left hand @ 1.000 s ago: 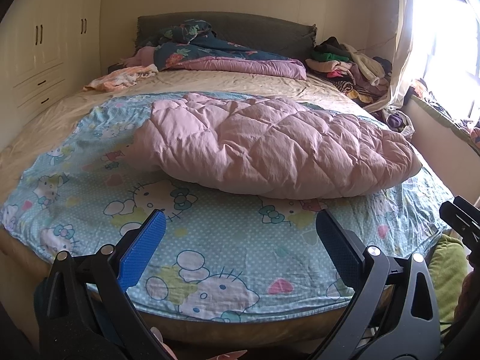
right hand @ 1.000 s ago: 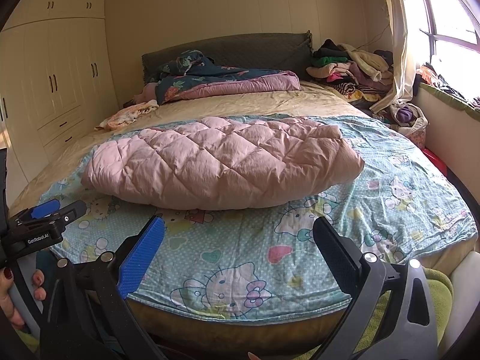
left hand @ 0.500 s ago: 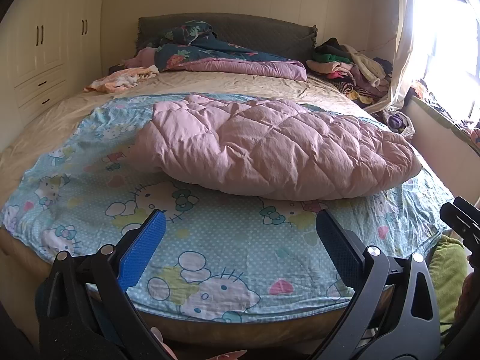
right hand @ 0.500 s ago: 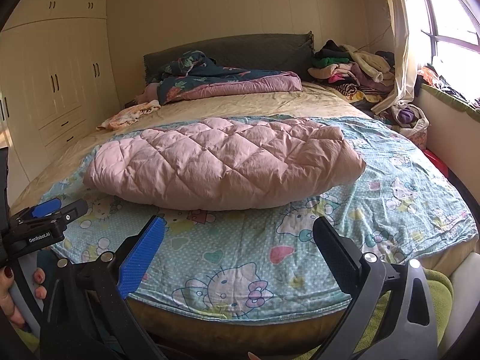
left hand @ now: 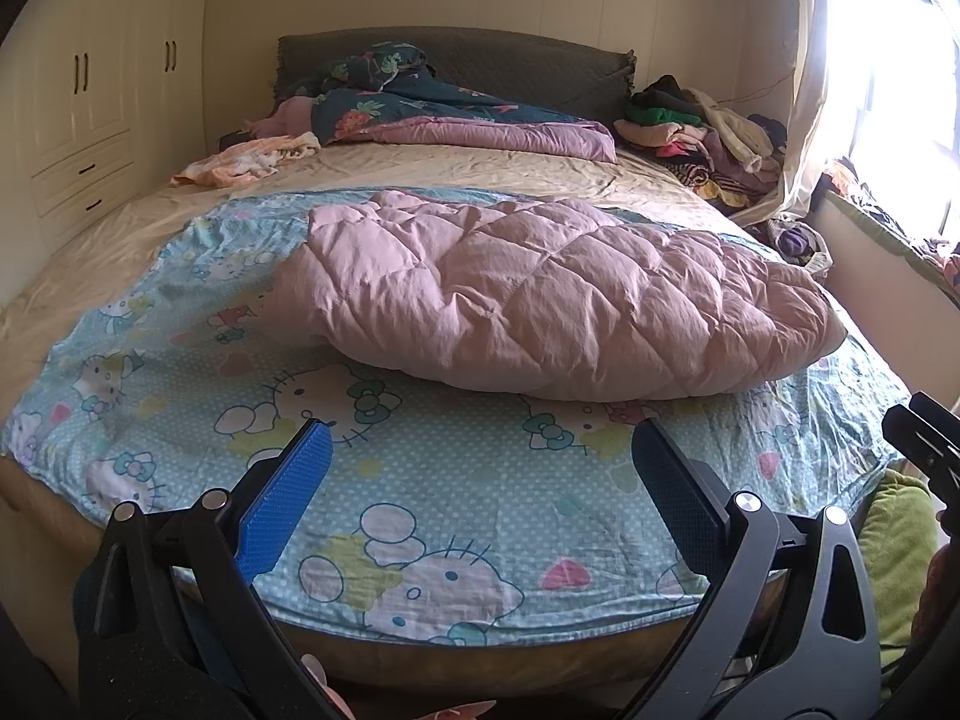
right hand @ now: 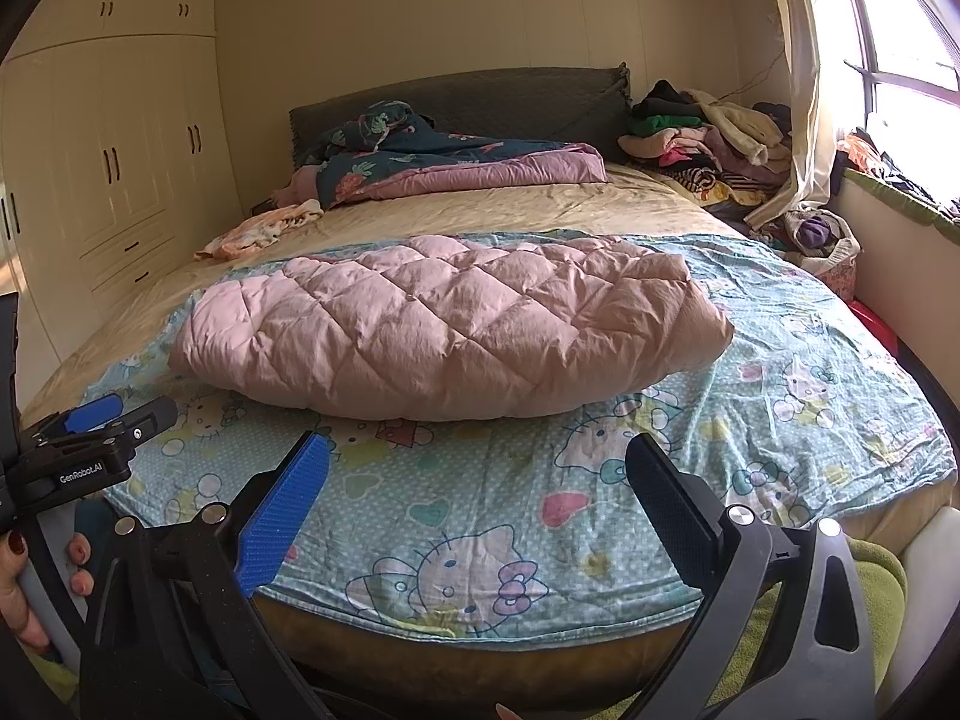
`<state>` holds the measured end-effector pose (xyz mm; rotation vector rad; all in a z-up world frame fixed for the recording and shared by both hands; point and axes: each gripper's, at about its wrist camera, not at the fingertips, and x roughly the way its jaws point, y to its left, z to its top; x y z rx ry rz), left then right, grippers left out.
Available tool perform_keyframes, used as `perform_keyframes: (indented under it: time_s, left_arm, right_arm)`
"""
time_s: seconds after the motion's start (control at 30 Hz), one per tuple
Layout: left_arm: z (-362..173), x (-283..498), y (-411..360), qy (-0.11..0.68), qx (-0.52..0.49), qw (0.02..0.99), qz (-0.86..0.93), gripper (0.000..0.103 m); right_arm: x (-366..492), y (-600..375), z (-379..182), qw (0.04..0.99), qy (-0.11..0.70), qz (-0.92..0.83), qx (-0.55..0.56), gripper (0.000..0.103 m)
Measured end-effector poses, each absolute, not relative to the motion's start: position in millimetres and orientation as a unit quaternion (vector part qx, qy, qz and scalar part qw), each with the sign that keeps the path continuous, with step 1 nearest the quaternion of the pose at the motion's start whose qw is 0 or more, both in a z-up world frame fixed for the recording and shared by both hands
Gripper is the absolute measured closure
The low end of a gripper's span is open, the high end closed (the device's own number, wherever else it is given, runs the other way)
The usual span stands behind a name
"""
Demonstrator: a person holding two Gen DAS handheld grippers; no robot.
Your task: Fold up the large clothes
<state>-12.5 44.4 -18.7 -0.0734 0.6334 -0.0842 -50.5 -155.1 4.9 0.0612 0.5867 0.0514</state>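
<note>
A puffy pink quilted garment (left hand: 540, 294) (right hand: 444, 330) lies folded into a thick bundle across the middle of the bed, on a light blue cartoon-cat sheet (left hand: 420, 480) (right hand: 492, 498). My left gripper (left hand: 480, 438) hovers open over the sheet's near edge, short of the bundle, with nothing between its blue pads. My right gripper (right hand: 477, 450) is likewise open and empty, just in front of the bundle's near side. The left gripper's tool (right hand: 90, 444) shows at the left of the right wrist view, held by a hand (right hand: 24, 576).
A dark floral duvet (left hand: 444, 114) lies by the grey headboard (right hand: 480, 102). A clothes pile (left hand: 702, 132) sits at the far right by the curtain and window. Small garment (left hand: 246, 159) lies at far left. Cream wardrobes (right hand: 102, 180) line the left wall. A green cushion (left hand: 894, 552) is below right.
Both cameras have drifted very slightly; the pink bundle and both open grippers stay as they were.
</note>
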Motion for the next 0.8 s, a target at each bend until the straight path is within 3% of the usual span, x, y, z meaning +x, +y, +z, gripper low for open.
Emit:
perform_keyframes:
  time_s: [0.8]
  left_arm:
    - [-17.8, -10.6, 45.8, 0.311, -0.035, 0.949, -0.04, 0.009]
  right_arm:
    - [-49.2, -152.4, 4.9, 0.956, 0.292, 0.028, 0.028, 0.004]
